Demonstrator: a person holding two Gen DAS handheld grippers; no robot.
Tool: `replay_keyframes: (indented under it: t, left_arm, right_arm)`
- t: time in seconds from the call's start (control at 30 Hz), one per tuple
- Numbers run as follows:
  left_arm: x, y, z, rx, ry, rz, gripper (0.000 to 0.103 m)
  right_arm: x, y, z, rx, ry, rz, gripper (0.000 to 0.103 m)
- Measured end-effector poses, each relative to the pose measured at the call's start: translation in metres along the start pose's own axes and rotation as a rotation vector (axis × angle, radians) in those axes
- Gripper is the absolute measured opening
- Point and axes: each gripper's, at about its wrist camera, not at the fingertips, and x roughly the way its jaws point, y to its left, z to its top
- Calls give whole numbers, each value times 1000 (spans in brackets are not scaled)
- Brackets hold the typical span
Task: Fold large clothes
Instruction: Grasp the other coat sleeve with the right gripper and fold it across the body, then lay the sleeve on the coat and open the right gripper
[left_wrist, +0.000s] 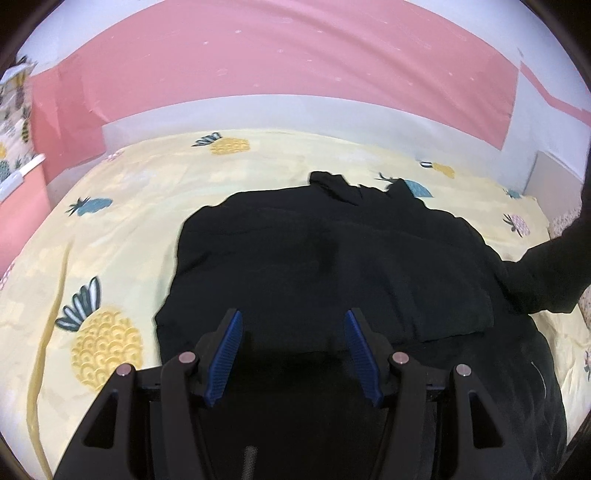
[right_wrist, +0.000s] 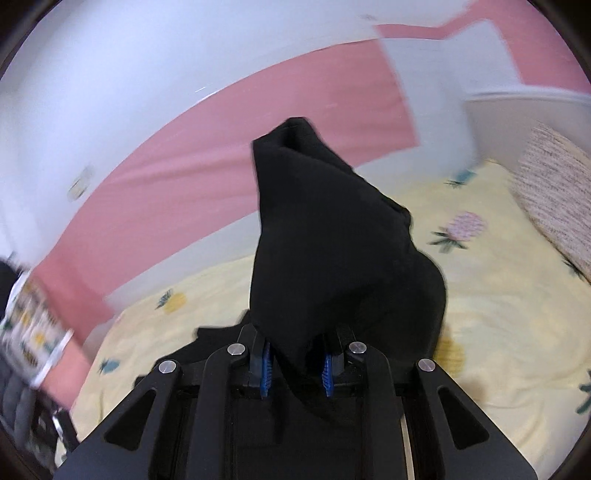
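Our right gripper (right_wrist: 297, 363) has its blue pads (right_wrist: 266, 369) pinched tight on a bunch of the black garment (right_wrist: 332, 240), and in the right wrist view that bunch stands up in front of the fingers in a tall peak, clear of the pineapple-print bedspread (right_wrist: 480, 332). Our left gripper (left_wrist: 293, 354) holds nothing: its jaws stand partly apart, with dark cloth beneath them and no fabric between the pads

We see the main body of the garment (left_wrist: 332, 266) spread flat on the bedspread (left_wrist: 110, 240), directly ahead of the left gripper and running away from it towards the pink and white wall (left_wrist: 295, 74). Its long axis lies roughly along the line the left fingers point. From the right side of that body a dark strip (left_wrist: 546, 273) climbs off the bed towards the edge of the left wrist view; we judge this to be the part our right gripper holds, probably a sleeve or side panel

So the coming move, as we read it, turns on one thing: the lifted part lies to the right of the flat body, and the fold has to carry it leftwards across that long axis. Our right hand owns the cloth; our left hand is the nearer one to the near hem, should the body need steadying
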Motion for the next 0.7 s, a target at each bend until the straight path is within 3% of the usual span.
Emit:
replay_keyframes:
  t: [0.3,0.43,0.57,0.6,0.67,0.7]
  left_arm:
    - [-4,50,-10,-77,11,25,60]
    - [-2,67,-17,-106,21,34,60]
    - [2,79,-20,-123,34,37,60]
    - [3,81,-20,-126,35,37,60]
    - [4,82,-21,-131,37,31,60]
    - [4,83,-21,-136,39,25,60]
  right_arm:
    - [97,115,-74,-179,226,170,21]
    - [148,156,-106,-231,376,191,21]
    - [186,181,-149,-263,506,160,25]
    - [188,180,-154,-275,523,153,28]
    - [185,179,-159,-283,538,175,48]
    - [180,180,-158,-273,540,215,67]
